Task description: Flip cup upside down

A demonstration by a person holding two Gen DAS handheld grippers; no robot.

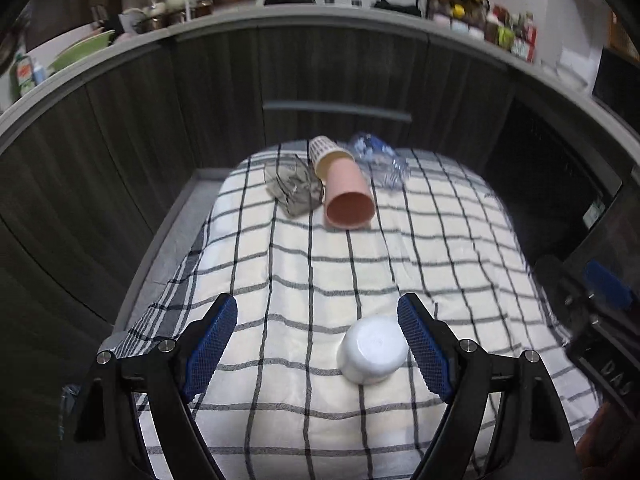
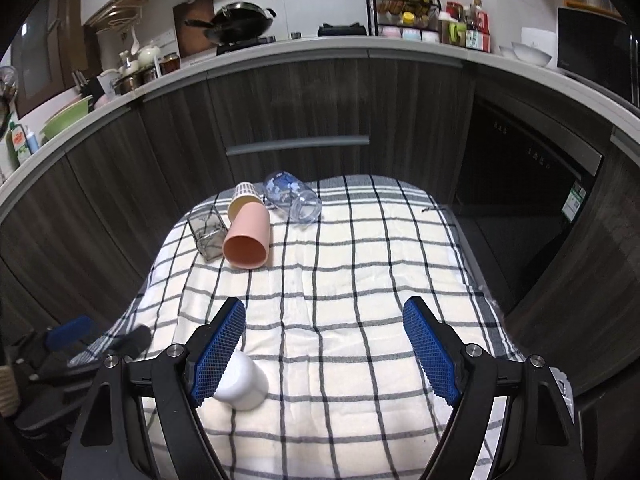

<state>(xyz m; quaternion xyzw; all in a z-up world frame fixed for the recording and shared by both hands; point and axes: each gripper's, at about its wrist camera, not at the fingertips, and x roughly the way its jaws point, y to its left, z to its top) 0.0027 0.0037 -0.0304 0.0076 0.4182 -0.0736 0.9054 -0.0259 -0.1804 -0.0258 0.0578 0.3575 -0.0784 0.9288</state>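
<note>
Left wrist view: the left gripper [image 1: 317, 332] hovers with jaws wide and empty, the white cup [image 1: 374, 355] standing base-up on the checked cloth [image 1: 280, 280] just inside its right finger, so that one looks already flipped. The right gripper [image 2: 324, 336] is also spread wide, holding nothing. Farther back a pink cup [image 2: 247, 242] lies on its side, mouth toward the cameras, probably awaiting its turn, beside a clear jar [image 2: 294, 196].
</note>
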